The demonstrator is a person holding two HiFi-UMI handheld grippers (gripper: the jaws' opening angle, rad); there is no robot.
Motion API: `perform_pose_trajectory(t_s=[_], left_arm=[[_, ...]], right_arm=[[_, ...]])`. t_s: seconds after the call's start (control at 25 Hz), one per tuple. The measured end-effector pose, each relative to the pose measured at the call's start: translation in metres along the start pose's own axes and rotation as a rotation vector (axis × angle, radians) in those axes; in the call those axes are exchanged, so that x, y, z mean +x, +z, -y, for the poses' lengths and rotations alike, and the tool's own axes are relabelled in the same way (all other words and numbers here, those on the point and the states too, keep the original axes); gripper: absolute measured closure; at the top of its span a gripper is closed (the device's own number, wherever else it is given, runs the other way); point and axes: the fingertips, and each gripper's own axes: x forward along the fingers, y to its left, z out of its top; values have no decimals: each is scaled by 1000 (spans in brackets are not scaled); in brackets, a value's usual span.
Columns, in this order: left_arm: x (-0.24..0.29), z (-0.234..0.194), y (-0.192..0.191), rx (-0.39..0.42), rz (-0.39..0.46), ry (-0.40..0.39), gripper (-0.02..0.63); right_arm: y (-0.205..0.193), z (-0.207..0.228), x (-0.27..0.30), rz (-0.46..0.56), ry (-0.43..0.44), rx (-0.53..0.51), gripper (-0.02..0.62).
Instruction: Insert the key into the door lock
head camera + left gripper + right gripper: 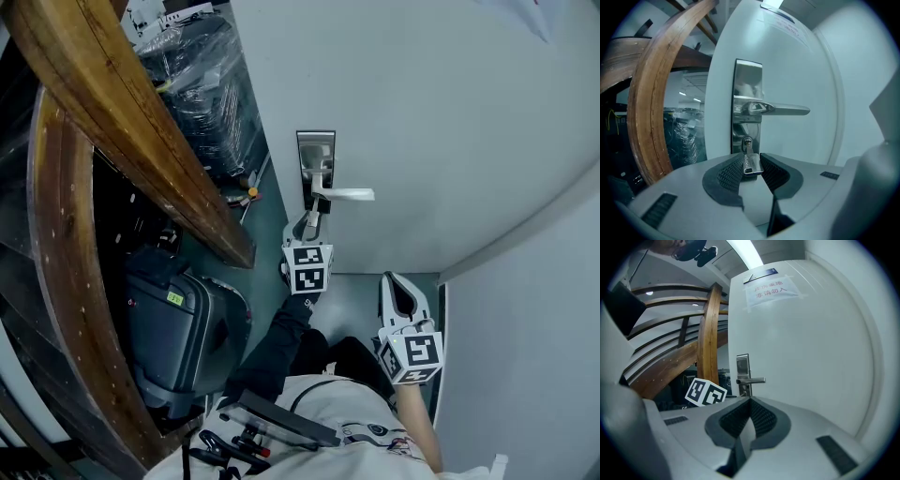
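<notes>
**Key at the keyway: push straight, no twist yet**

Background was a plain white door (pixel 422 112) with a steel lock plate (pixel 748 79). A curved wooden beam (pixel 141 122) ran off to the left of the lever handle (pixel 783 110), with a dark suitcase (pixel 173 328) on the floor lower on that side.

The keyhole (pixel 747 141) sat just below the lever handle on the same plate. The left gripper (pixel 751 165) was clamped on the key (pixel 749 159) by its bow. The blade pointed up from the pads to the keyhole, tip touching or just inside the slot. I couldn't read the depth from any view.

The right gripper (pixel 749 416) hung well back from the lever handle, nearer the person. Its jaws were together with nothing between them, and it was only looking at the door.

My read was mid-insertion, with the blade mostly outside the cylinder.

How to finish it well:
- Keep the blade square to the plate. It looked slightly canted in the left gripper view, so correct that before pushing.
- Push along the blade axis only, with no turning until the shoulder meets the cylinder.
- The grip is on the bow alone, so side load could pivot the key in the pads. If it binds, back off and re-aim rather than forcing it.
- Stay below the lever handle so the claw doesn't knock it.
- The right gripper is spare and could steady the door, though that's probably not needed.
</notes>
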Motion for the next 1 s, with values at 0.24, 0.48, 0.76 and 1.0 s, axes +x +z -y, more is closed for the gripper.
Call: perform_pose_trajectory(t_s=[0.24, 0.48, 0.76, 1.0], left_arm=[[7, 1, 1, 12, -6, 4, 489], [7, -2, 1, 14, -25, 32, 489], [14, 0, 5, 43, -80, 109, 489], [32, -4, 9, 48, -100, 152, 489]], right_arm=[[-3, 3, 3, -2, 1, 4, 589], [-3, 6, 2, 3, 3, 15, 589], [-2, 13, 1, 1, -4, 23, 589], [-13, 27, -4, -18, -39, 49, 589]])
